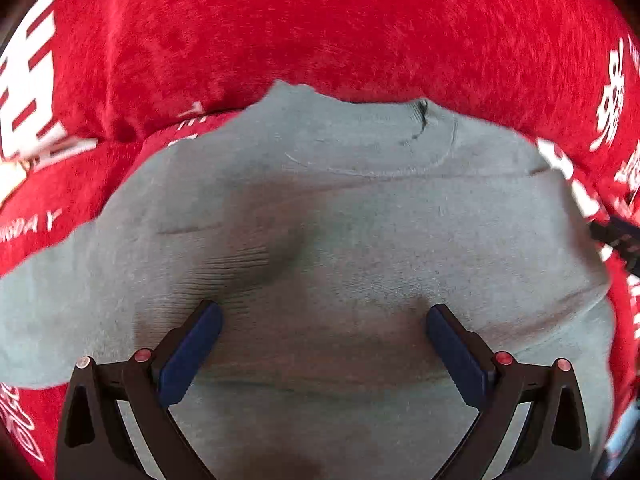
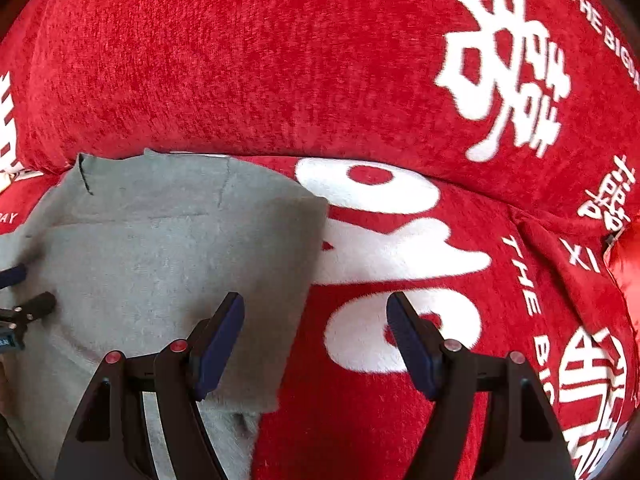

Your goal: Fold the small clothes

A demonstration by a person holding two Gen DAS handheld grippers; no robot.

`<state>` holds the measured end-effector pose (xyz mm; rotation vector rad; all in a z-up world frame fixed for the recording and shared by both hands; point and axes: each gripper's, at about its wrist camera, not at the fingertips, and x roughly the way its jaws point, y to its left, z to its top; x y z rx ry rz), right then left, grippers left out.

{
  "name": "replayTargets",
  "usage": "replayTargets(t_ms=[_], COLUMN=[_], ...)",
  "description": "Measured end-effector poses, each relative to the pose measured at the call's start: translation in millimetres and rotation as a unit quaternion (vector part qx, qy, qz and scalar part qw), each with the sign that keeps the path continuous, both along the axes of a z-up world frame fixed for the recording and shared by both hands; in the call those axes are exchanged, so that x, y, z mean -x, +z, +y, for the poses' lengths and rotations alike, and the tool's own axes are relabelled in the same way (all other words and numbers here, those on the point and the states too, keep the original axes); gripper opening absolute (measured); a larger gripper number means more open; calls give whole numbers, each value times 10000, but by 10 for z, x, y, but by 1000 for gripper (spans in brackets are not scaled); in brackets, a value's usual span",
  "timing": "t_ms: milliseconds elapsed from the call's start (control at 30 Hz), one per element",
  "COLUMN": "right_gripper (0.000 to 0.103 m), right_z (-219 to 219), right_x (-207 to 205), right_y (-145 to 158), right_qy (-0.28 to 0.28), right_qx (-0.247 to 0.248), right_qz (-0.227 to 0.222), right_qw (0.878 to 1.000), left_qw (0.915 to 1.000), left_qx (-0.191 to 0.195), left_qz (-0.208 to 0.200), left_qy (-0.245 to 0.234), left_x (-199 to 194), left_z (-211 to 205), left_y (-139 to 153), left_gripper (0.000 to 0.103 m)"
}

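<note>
A small grey-green knit top lies flat on a red cover, its round neckline at the far edge. A ribbed cuff of a folded-in sleeve lies on its body. My left gripper is open just above the middle of the garment, holding nothing. In the right wrist view the same top fills the left side. My right gripper is open over the garment's folded right edge, its left finger above grey cloth, its right finger above the red cover. The left gripper's fingertips show at the far left.
The red plush cover with large white characters and lettering spreads under and behind the garment, rising into a cushion-like back. A shiny red item sits at the right edge.
</note>
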<state>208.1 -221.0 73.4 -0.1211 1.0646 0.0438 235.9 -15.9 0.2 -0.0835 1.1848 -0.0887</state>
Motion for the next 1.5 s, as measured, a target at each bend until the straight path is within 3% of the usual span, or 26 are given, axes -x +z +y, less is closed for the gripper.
replayTargets(t_ms=[167,300,400,467,533,600,633,700,767,867,933,967,1033,1100,1133,1200,1267,1333,1433,1500], right_gripper=[78,82,83,83,83,83,83,83,83,83,83,86,87,87,87,87,87,89,89,89], right_z=[368,286,278,398,561,747,788,856,983,1305,1457,1596,1846,2038,2170,2432,2731,2948,3268,3457], right_x=[-194,-268,-84,55,161,342,374,424,418,352,271,236,322,365,385,390,347,380,441,451], right_y=[-260,-225,9,2,-158,-176,-137,-21,21,-47,-162,-297,-283,-210,-176,-208,-378,-380,-257,-215], right_qy=[610,250,279,521,739,884,888,890,934,875,773,728,678,847,845,910,1199,1327,1645,1764], right_qx=[-165,-230,-535,-764,-665,83,153,-275,-544,-242,-443,-542,-148,-588,-694,-390,-309,23,-189,-201], right_qz=[407,453,76,191,509,192,171,158,162,162,404,703,403,419,370,334,722,597,442,378], right_qw=[9972,9984,9981,9955,9937,9959,9958,9955,9940,9957,9952,9934,9968,9938,9933,9945,9897,9893,9852,9834], left_qw=[9987,9995,9998,9997,9997,9993,9983,9953,9868,9671,9564,9539,9485,9421,9373,9284,9176,9131,9104,9024], left_qx=[419,-100,-76,-57,-16,108,267,429,558,900,860,803,659,619,674,810,1072,1227,1162,1484], left_qz=[140,192,91,64,-10,-73,-134,-205,-171,-108,-97,-113,-161,-182,-193,-187,-202,-349,-628,-747], left_qy=[251,231,167,207,237,346,498,840,1511,2377,2788,2890,3094,3290,3413,3622,3823,3873,3921,3977], left_x=[-42,-87,-14,74,220,362,482,646,845,1120,1281,1330,1439,1527,1583,1644,1712,1763,1794,1794], left_z=[41,48,40,70,138,294,474,770,1251,1909,2230,2329,2555,2736,2892,3091,3299,3430,3655,3851], left_y=[82,-108,-61,-43,22,116,166,206,164,100,93,107,147,150,131,97,40,66,148,100], left_gripper=[103,103,103,103,103,103,103,103,103,103,103,103,103,103,103,103,103,103,103,103])
